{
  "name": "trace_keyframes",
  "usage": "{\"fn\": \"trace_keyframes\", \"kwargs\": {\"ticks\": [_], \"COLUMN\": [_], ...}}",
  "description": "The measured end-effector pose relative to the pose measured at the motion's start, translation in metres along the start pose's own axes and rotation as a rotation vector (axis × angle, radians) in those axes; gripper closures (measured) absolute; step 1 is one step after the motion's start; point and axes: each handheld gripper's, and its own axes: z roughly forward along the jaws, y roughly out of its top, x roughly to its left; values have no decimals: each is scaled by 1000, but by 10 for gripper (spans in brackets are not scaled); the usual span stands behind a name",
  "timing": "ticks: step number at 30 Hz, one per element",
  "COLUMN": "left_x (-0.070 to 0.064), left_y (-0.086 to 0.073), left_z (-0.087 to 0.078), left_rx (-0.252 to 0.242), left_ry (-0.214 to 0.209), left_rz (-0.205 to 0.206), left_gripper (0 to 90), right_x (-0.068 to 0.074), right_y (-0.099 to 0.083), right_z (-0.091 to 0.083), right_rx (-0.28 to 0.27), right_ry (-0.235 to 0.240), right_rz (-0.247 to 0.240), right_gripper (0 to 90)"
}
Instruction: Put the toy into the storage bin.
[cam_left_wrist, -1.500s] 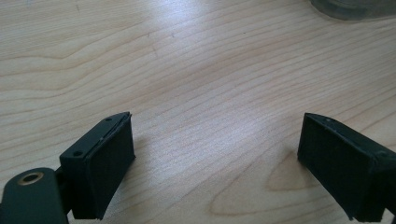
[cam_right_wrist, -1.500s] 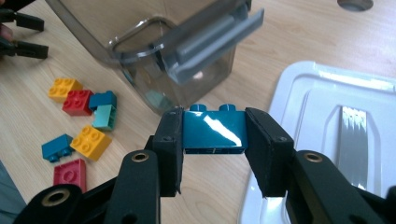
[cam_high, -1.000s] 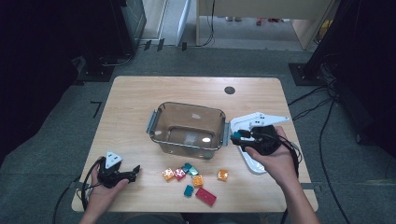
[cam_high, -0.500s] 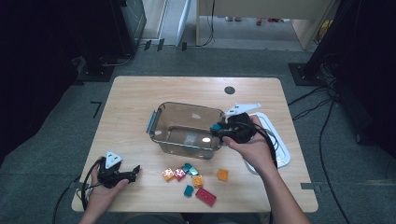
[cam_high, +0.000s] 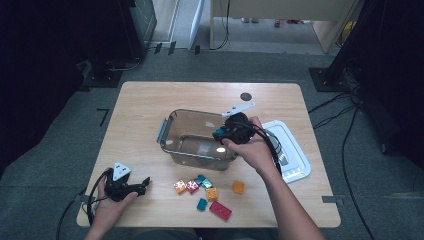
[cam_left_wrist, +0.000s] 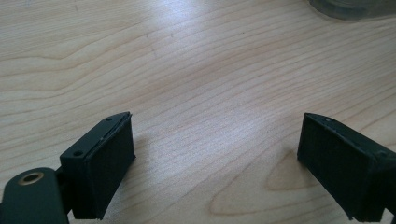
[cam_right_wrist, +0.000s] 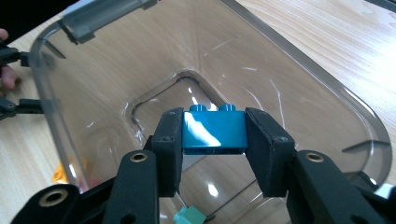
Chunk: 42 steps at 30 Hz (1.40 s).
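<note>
A clear plastic container (cam_high: 190, 152) stands mid-table. Over its right side my right gripper (cam_high: 220, 134) is shut on a blue two-stud brick (cam_high: 218, 135). In the right gripper view the blue brick (cam_right_wrist: 214, 132) sits squarely between the jaws, above the container's (cam_right_wrist: 327, 93) empty floor. Several loose bricks lie in front of the container: an orange one (cam_high: 180, 186), a teal one (cam_high: 202, 181), a red one (cam_high: 220, 210). My left gripper (cam_high: 142, 185) rests at the table's front left; in its own view the left gripper (cam_left_wrist: 215, 168) is wide open over bare wood.
The container's white lid (cam_high: 292, 155) lies flat to its right, under the right forearm. A small dark round mark (cam_high: 245, 96) sits near the table's far edge. The wooden table (cam_high: 145, 110) is bare at the back and left.
My right gripper has carried the blue brick leftward from beside the white lid to above the container. The left gripper has stayed put.
</note>
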Motion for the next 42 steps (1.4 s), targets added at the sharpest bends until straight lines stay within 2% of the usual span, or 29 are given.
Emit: {"fn": "trace_keyframes", "kwargs": {"ticks": [4, 9, 15, 17, 18, 23, 28, 42], "left_x": [0, 0, 0, 0, 0, 0, 0, 0], "left_y": [0, 0, 0, 0, 0, 0, 0, 0], "left_z": [0, 0, 0, 0, 0, 0, 0, 0], "left_rx": [-1, -1, -1, -1, -1, -1, -1, 0], "left_ry": [-1, -2, -3, -3, -3, -3, -3, -3], "left_rz": [0, 1, 2, 2, 2, 2, 2, 1], "left_gripper": [106, 106, 106, 106, 106, 106, 106, 107], "right_x": [0, 1, 5, 5, 6, 6, 4, 7], "right_y": [1, -2, -10, -13, -18, -30, -51, -107], "right_z": [4, -4, -16, -21, -27, -38, -55, -74], "right_rx": [5, -48, -36, -40, -39, -46, -70, -95], "right_ry": [0, 32, 32, 34, 31, 23, 1, -29], "right_rz": [7, 12, 1, -7, -12, -22, -6, 13], "right_gripper": [490, 379, 136, 132, 60, 31, 21, 0]}}
